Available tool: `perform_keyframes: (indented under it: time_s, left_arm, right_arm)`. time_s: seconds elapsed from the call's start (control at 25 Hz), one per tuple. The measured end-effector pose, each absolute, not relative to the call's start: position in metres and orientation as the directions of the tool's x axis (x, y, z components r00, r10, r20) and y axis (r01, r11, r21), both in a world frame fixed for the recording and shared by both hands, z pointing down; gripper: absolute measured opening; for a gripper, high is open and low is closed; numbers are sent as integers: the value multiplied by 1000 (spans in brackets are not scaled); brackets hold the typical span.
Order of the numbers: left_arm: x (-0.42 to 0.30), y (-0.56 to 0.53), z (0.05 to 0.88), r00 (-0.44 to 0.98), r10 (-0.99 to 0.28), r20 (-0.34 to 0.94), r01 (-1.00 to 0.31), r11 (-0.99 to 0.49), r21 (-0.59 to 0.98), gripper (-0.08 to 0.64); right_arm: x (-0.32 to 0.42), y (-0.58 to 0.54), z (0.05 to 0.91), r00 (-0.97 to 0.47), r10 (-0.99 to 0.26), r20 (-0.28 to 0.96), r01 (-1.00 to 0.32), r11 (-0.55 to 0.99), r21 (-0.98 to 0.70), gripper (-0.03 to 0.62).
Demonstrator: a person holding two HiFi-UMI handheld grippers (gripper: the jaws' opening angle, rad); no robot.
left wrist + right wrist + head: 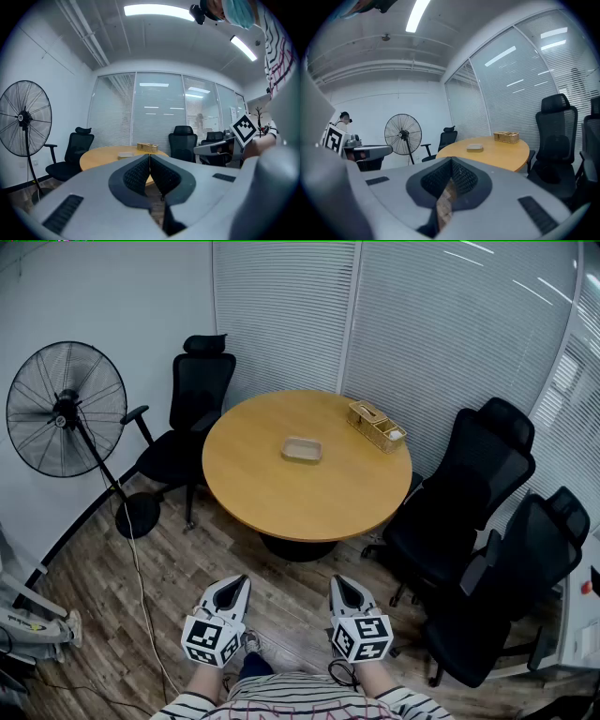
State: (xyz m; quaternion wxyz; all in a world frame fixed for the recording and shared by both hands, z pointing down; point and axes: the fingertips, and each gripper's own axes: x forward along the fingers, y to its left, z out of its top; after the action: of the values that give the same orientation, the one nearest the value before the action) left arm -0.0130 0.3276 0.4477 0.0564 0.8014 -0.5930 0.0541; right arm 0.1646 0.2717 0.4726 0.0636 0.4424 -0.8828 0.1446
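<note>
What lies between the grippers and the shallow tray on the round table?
Only wooden floor, then bare tabletop, between left gripper, right gripper and tray; head view shows it.

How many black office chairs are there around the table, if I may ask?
3 chairs: one left of the table, two right of it, one nearer, one farther; none seems hidden.

"What colour is the bench point(314, 498)?"
"Warm tan. The tray point(301, 450) is pale beige and the basket point(376, 426) woven straw."
"And the chairs point(192, 395)?"
"Black, like the fan point(66, 409). The floor point(178, 568) is brown wood-grain."
"The left gripper point(241, 580) and right gripper point(338, 582)?"
"Grey, with black dimpled fingers point(138, 176) and cubes point(211, 641) of black-and-white squares. The shirt point(291, 699) is white with dark stripes."
</note>
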Motion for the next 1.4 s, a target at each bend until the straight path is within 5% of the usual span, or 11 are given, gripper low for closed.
perform_keyframes:
  time_s: [0.72,0.76,0.84,1.4]
  left_arm:
    - [-72,261,461,354,-919,171,-933,-337,122,31]
    - [-77,256,463,362,-915,179,-930,-343,130,41]
    - [-89,246,467,375,-907,193,-925,-352,144,163]
    - [-192,168,458,435,-877,204,-900,-414,141,172]
  right_arm:
    - [106,205,476,-618,-762,194,-770,536,-347,35]
    - [102,199,476,-615,-765,191,-771,531,-352,49]
    - [91,188,477,-608,-770,191,-773,521,-362,192]
    - [13,120,480,-518,-828,212,-816,405,-412,198]
